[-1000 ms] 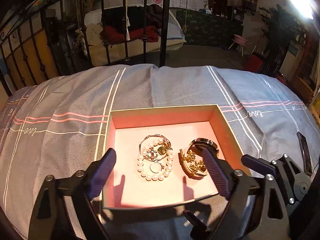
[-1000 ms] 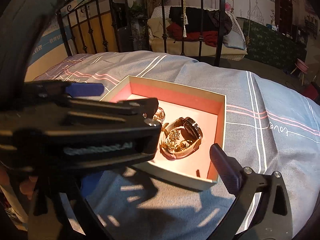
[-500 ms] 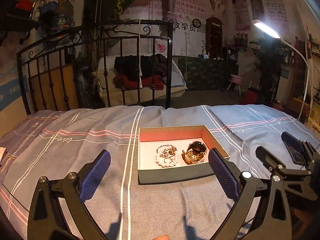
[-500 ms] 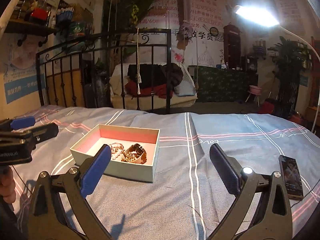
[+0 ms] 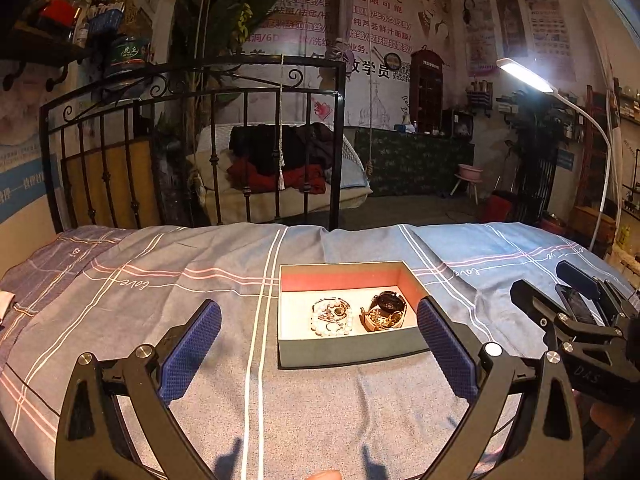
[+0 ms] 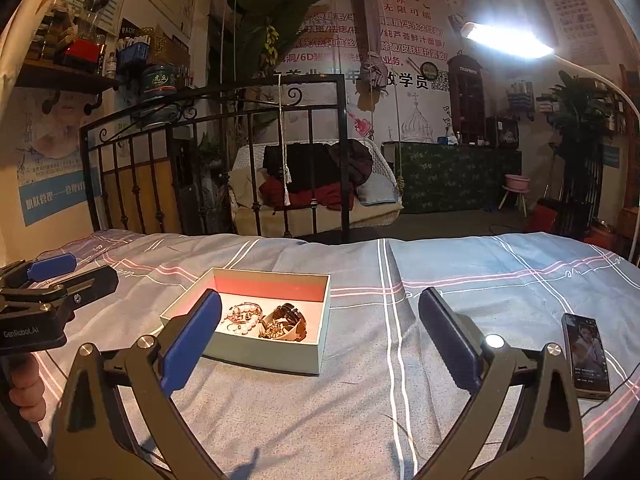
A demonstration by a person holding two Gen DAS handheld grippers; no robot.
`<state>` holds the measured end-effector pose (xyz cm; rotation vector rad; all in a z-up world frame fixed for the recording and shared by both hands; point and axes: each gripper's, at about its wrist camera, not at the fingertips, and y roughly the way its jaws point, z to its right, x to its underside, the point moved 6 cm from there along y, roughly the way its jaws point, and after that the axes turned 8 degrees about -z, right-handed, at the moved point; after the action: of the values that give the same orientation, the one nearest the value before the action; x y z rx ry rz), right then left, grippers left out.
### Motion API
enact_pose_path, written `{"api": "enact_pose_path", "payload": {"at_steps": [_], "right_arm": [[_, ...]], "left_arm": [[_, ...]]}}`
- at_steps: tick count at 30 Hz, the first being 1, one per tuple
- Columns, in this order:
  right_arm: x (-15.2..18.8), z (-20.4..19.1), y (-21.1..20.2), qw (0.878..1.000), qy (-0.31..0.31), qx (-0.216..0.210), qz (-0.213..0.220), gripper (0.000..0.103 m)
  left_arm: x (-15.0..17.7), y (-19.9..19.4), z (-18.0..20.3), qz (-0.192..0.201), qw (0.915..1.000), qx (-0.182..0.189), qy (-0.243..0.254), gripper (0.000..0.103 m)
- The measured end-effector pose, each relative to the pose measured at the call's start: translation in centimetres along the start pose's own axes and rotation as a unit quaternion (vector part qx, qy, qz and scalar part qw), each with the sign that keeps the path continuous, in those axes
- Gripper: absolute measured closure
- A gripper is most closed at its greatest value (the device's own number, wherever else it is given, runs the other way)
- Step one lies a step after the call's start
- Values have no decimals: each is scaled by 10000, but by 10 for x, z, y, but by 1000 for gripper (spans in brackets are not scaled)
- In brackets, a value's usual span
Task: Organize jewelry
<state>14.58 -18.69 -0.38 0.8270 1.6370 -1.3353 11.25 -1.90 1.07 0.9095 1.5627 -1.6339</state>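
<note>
An open box (image 5: pixel 340 350) with a pink lining sits on the grey striped bedspread; it also shows in the right wrist view (image 6: pixel 264 350). Inside lie a pearl bracelet (image 5: pixel 331 317) on the left and a watch with gold chains (image 5: pixel 383 312) on the right; they also show in the right wrist view as the bracelet (image 6: pixel 243 316) and the watch (image 6: pixel 285 322). My left gripper (image 5: pixel 318 348) is open and empty, held back in front of the box. My right gripper (image 6: pixel 320 340) is open and empty, to the right of the box.
A phone (image 6: pixel 585 354) lies on the bedspread at the right. A black iron bed rail (image 5: pixel 200 148) stands at the far edge of the bed. The right gripper's body (image 5: pixel 580 332) shows at the right of the left wrist view.
Both grippers have pulled back and up from the box, which was close under them a second ago. The jewelry has stayed in the box.
</note>
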Motion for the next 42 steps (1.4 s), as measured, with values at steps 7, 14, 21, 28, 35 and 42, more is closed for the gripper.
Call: {"api": "enact_pose_path", "payload": {"at_steps": [7, 14, 21, 28, 35, 42], "right_arm": [[-1, 0, -2, 10000, 16, 5, 20, 6], [-3, 6, -6, 9999, 79, 54, 69, 6], [-6, 8, -8, 9999, 125, 25, 79, 6], [-7, 6, -7, 9999, 82, -37, 48, 6], [-5, 4, -7, 10000, 66, -69, 15, 6], [-3, 3, -6, 9999, 61, -88, -24, 6]], "left_arm": [[-1, -3, -7, -33, 9998, -29, -197, 7], [1, -7, -8, 71, 9997, -241, -73, 7], [2, -9, -10, 59, 9997, -156, -153, 7], [4, -9, -13, 35, 9996, -196, -204, 7], [4, -11, -12, 65, 9995, -257, -183, 7], [5, -12, -13, 59, 9995, -264, -157, 7]]}}
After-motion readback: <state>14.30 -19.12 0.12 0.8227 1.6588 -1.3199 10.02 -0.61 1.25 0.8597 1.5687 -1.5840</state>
